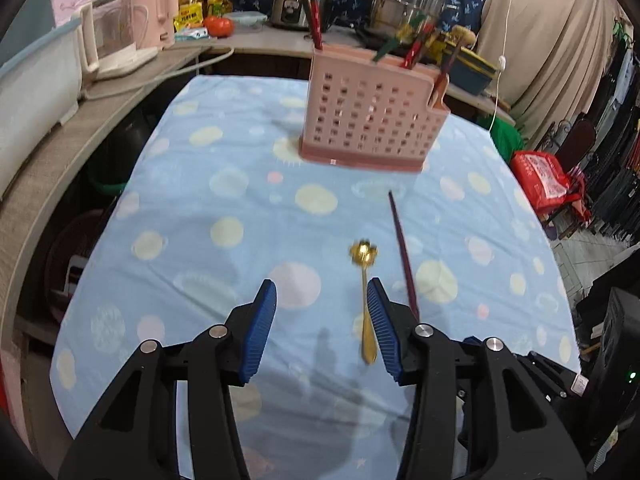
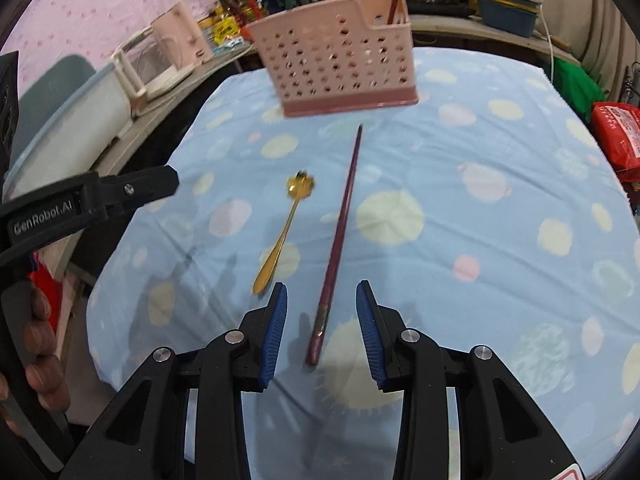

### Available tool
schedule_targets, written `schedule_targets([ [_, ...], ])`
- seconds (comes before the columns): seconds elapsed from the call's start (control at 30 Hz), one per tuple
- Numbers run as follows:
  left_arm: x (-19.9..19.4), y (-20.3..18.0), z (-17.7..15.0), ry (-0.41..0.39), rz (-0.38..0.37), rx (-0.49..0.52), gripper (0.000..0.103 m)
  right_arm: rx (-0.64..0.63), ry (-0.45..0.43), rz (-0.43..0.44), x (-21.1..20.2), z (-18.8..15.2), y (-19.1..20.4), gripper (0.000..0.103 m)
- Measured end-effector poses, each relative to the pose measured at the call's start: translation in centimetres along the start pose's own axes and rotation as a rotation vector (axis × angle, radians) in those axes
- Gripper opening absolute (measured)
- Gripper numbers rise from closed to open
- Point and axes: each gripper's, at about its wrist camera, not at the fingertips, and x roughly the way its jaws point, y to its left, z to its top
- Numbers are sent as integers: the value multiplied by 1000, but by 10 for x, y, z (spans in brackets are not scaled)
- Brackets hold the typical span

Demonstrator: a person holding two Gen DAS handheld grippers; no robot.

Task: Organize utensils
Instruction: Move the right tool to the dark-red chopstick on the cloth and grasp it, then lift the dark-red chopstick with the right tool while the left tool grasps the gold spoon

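Blue cloth (image 1: 224, 184) with pale dots covers the table, cluttered counters behind it; a pink caddy (image 1: 368, 120) stands at the far end, chopsticks and other utensils upright in it; near side of the caddy, a gold spoon (image 2: 286, 232) and a dark red chopstick (image 2: 340, 236) lie on the cloth, side by side and apart, spoon to the left, chopstick tip just short of the caddy's base; the left gripper (image 1: 322, 322) hovers with fingers apart and nothing between them, its right pad (image 1: 382, 320) just beside the spoon handle in this view; the right gripper (image 2: 322, 330) has fingers apart, the chopstick's near end in the gap, pads not pressing on it; a hand (image 2: 42, 364) on the left gripper's handle shows at the right view's edge
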Motion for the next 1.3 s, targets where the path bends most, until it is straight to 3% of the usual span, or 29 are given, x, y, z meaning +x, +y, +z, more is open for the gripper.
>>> schedule_targets([
  [0.2, 10, 2, -26, 48, 22, -6, 45, -34, 14, -23, 14, -13, 10, 32],
  [0.53, 19, -4, -38, 81, 14, 7, 46, -38, 37, -50, 28, -21, 9, 10],
  [0.67, 24, -9, -40, 96, -3, 12, 51, -25, 32, -56, 27, -21, 4, 7],
  [1.03, 56, -26, -39, 150, -52, 19, 51, 65, 11, -60, 14, -22, -19, 7],
  [1.17, 65, -25, -39, 164, -75, -10, 48, 75, 10, -62, 14, -24, -22, 7],
  [1.3, 66, -24, -38, 165, -92, -15, 32, 76, 10, -60, 14, -24, -23, 7],
])
